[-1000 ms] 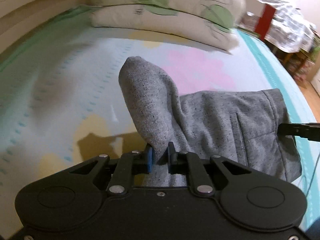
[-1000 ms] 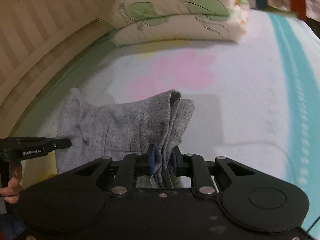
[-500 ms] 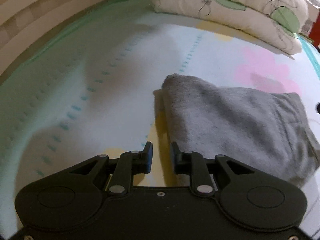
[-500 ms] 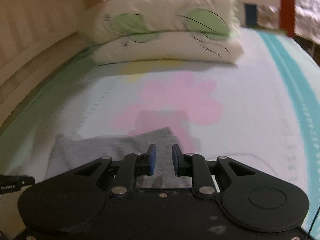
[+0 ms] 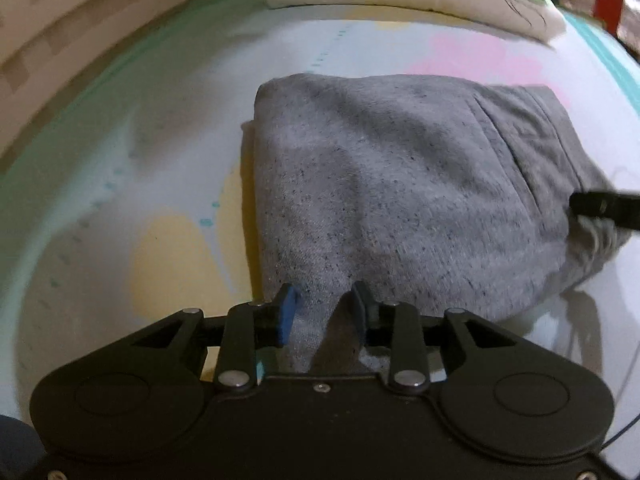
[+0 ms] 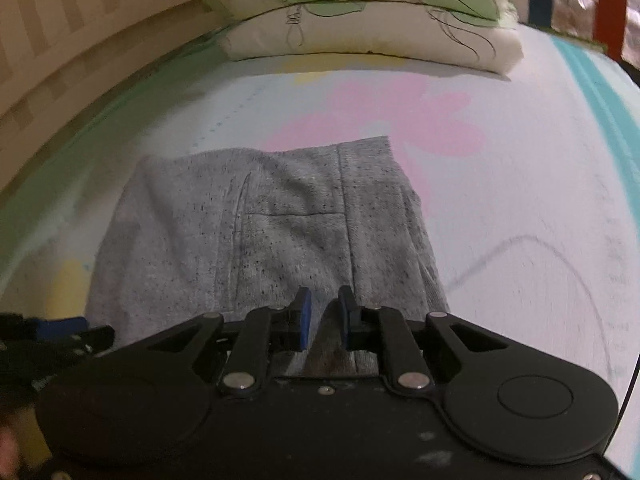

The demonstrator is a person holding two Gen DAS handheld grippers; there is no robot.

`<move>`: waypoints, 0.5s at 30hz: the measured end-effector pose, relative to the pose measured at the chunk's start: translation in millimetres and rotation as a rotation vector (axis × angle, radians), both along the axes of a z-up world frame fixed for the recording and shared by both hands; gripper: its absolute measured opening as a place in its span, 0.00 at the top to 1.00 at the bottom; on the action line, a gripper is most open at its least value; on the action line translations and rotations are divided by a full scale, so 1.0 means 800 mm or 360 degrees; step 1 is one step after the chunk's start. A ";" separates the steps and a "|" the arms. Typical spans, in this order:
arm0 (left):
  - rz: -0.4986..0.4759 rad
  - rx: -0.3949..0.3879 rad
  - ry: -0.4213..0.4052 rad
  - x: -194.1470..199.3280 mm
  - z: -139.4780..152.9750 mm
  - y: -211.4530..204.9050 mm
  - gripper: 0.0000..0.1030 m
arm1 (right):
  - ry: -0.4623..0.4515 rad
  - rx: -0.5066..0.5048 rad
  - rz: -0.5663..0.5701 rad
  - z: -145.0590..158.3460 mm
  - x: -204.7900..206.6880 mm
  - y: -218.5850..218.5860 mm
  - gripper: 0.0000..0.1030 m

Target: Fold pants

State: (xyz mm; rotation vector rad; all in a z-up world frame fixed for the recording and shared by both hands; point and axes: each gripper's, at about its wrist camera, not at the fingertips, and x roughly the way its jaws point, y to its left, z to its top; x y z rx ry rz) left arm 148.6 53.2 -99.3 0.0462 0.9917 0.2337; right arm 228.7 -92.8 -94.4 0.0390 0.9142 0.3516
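Two black grippers meet over one folded bundle of grey pants (image 5: 400,184), which lies flat on a pale bed sheet (image 5: 120,168) printed with pink and yellow patches and edged in teal. In the left wrist view the left gripper (image 5: 325,312) points down at the near edge of the bundle, close to its left corner; its jaws are opening, and grey fabric sits in the gap between the blue-padded fingers (image 5: 289,312), though the pads stand apart from it rather than squeezing it. At the right edge of that view the tip of the right gripper (image 5: 604,208) shows at the far right end of the cloth, where a loose grey fold hangs just below it. In the right wrist view the pants (image 6: 280,220) show a pocket seam and a vertical seam line, and the right gripper (image 6: 323,316) hangs over the near edge of the bundle with its jaws closing; cloth lies under and between the fingers, but a slim gap shows on each side (so no pinch that I can confirm). The left gripper (image 6: 60,332) appears blurred at the lower left of that view, beside the bundle's near left corner. Stacked pillows (image 6: 360,20) with green leaf prints rest at the far end of the bed.
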 end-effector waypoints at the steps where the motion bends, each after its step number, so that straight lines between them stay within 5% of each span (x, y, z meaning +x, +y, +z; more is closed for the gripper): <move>1: -0.0005 -0.0011 0.0020 0.001 0.005 0.000 0.61 | 0.0008 0.0011 -0.0019 0.005 -0.001 -0.002 0.81; 6: 0.0061 -0.0161 0.0063 0.001 0.038 0.010 0.61 | -0.0031 0.0036 -0.0092 0.044 -0.038 -0.009 0.77; 15: 0.0165 -0.0214 -0.0007 -0.027 0.083 0.008 0.60 | -0.0099 0.0066 -0.0096 0.095 -0.081 -0.005 0.72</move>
